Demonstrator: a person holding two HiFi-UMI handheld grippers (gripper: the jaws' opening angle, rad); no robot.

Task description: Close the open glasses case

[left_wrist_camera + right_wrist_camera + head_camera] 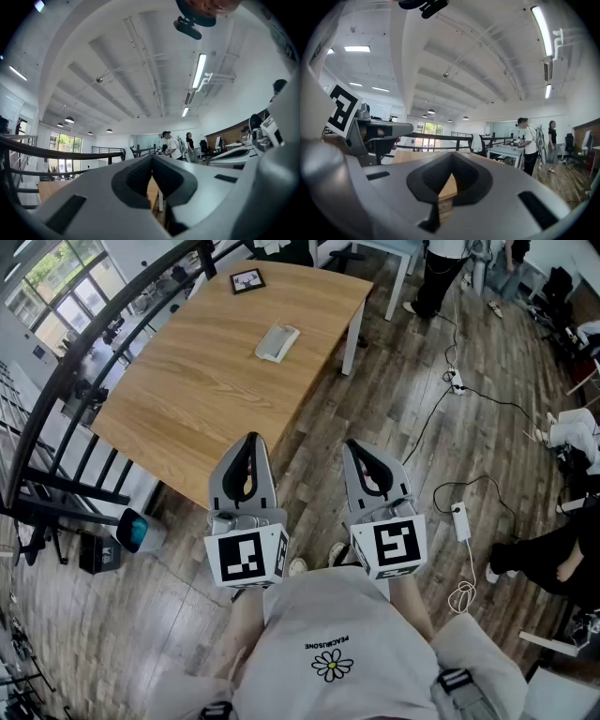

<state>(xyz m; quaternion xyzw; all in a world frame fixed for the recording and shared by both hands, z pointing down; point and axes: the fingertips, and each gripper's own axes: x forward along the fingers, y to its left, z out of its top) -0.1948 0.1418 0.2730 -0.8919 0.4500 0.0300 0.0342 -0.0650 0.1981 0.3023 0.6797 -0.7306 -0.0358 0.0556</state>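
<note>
The glasses case (277,341), pale grey with its lid up, lies on the far half of the wooden table (187,399). Both grippers are held level in front of the person's chest, short of the table's near corner and well away from the case. My left gripper (249,440) has its jaws together with nothing between them, and so does my right gripper (354,445). In the left gripper view the left gripper (152,158) shows its jaws meeting at the tip. The right gripper (450,158) looks the same in its own view. Neither gripper view shows the case.
A small dark framed picture (247,280) lies at the table's far edge. A black railing (56,399) runs along the left. Cables and a power strip (459,519) lie on the wooden floor at the right. People stand at desks in the background (528,145).
</note>
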